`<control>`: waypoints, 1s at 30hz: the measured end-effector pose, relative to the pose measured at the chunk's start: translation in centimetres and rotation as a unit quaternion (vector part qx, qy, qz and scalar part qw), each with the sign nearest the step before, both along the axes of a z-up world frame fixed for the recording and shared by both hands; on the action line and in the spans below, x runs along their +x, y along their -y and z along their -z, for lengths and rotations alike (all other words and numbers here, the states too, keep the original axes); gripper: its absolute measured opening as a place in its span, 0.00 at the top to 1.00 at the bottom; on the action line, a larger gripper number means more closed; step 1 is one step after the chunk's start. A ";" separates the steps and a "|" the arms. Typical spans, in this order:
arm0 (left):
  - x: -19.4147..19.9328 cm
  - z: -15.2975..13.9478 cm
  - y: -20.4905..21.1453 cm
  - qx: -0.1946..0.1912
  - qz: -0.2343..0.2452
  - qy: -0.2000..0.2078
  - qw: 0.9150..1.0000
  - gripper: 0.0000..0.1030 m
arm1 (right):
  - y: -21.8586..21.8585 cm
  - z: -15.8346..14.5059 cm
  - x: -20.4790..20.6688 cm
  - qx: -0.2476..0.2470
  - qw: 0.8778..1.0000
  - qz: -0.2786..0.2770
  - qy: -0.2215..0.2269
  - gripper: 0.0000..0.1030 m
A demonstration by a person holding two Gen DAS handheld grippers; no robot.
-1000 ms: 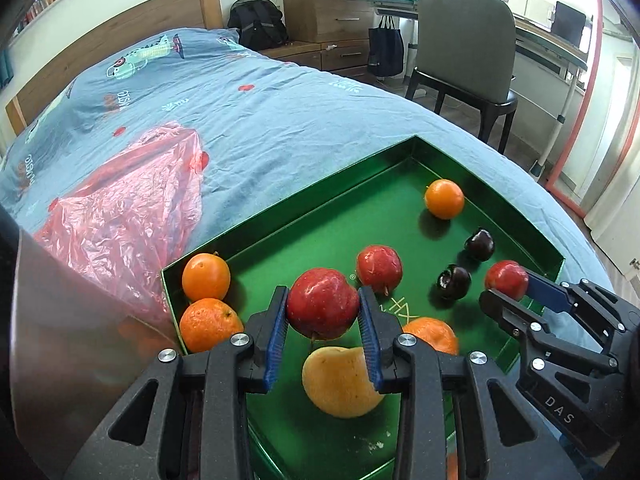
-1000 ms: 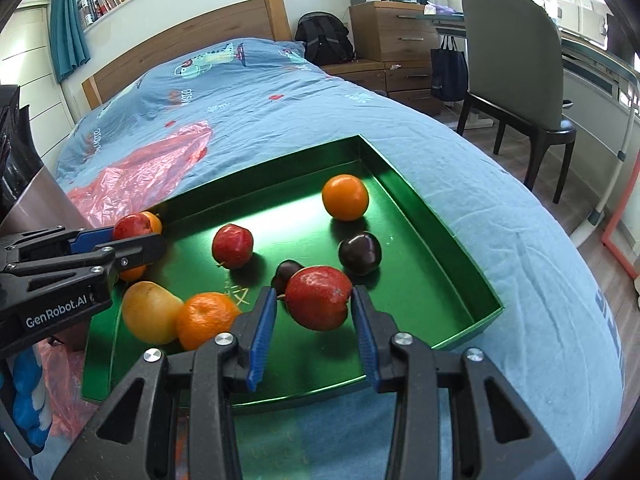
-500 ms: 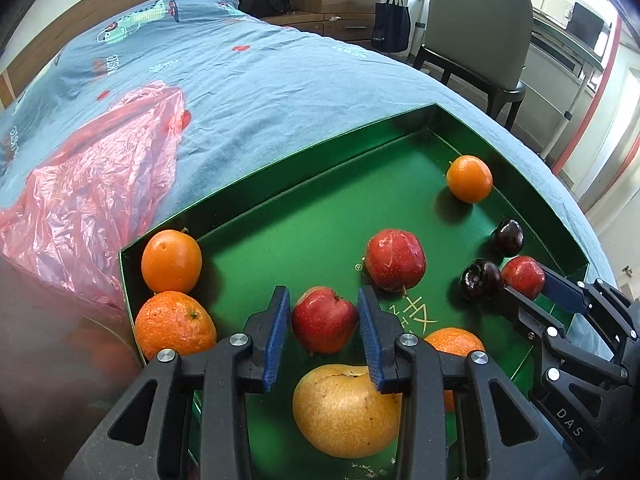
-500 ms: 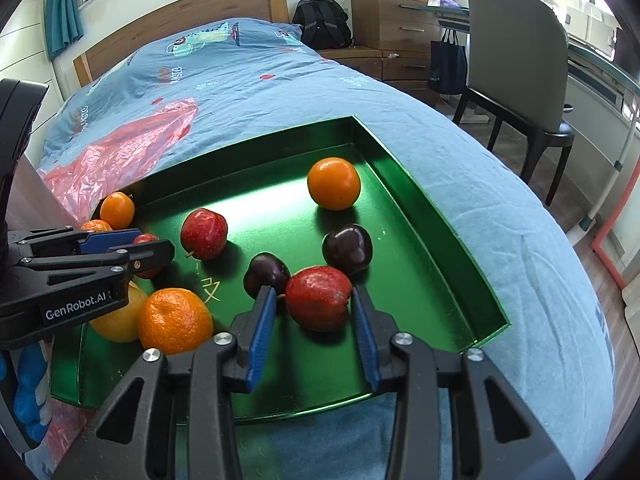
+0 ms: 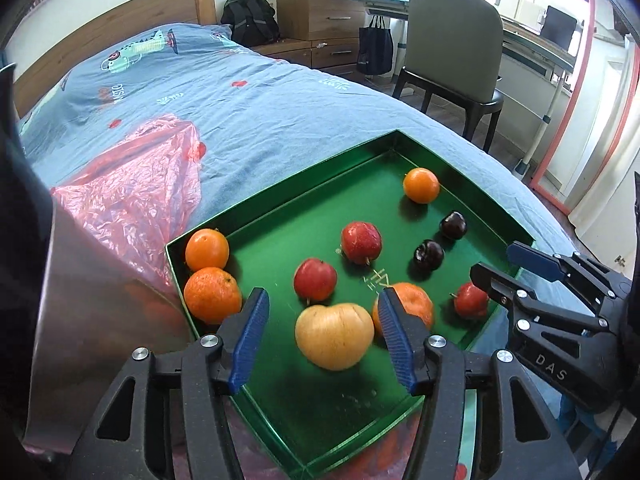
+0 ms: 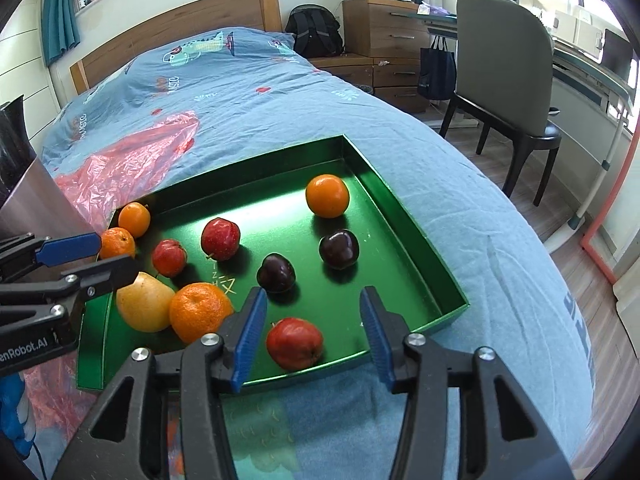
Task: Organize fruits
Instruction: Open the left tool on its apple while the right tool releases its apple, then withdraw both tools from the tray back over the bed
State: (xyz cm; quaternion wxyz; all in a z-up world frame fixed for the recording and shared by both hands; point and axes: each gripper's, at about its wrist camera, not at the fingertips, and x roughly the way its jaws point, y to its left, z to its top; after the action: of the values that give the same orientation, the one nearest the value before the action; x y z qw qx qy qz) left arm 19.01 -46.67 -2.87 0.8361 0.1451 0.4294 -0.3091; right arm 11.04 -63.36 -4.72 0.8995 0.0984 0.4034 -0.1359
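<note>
A green tray (image 5: 280, 208) (image 6: 404, 216) on the bed holds oranges, red apples, two dark plums (image 6: 276, 273) and a yellow fruit (image 5: 334, 336). My left gripper (image 5: 321, 295) (image 6: 116, 254) hovers over the tray's near left part, its jaws opening. A red apple (image 5: 315, 279) lies on the tray just past its tips, touching neither pad. My right gripper (image 6: 312, 292) (image 5: 504, 266) is over the near right corner, jaws opening wide. Another red apple (image 6: 295, 343) rests on the tray between its fingers, clear of both pads.
A crumpled pink plastic bag (image 5: 132, 192) lies on the blue bedspread left of the tray. A shiny metal surface (image 5: 92, 320) rises at the near left. Beyond the bed's right edge stand a chair (image 6: 508, 68), a desk and a wooden dresser (image 6: 380, 28).
Both grippers held red apples above the tray, lowered them to its floor, then opened and lifted back. The two apples now lie free in the tray.
</note>
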 end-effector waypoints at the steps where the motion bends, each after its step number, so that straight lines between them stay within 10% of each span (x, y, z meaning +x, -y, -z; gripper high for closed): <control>1: -0.6 -0.3 -0.5 -0.002 0.001 0.001 1.000 0.51 | -0.3 -0.4 -0.4 0.000 1.000 0.000 0.002 0.13; 17: -9.8 -3.4 -12.3 -0.008 -0.030 0.030 0.999 0.48 | -10.0 -3.4 -6.3 0.006 0.999 -0.041 0.008 0.00; 30: -13.5 -3.5 -24.6 -0.015 -0.144 0.036 0.989 0.45 | -22.5 -2.8 -8.6 0.024 0.993 -0.113 0.015 0.00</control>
State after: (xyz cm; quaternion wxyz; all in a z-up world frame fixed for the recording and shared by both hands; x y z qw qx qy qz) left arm 5.54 -22.12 0.59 0.8889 0.0805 0.4106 -0.1864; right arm 2.40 -40.91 -1.87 0.9123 0.0760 0.4018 -0.0225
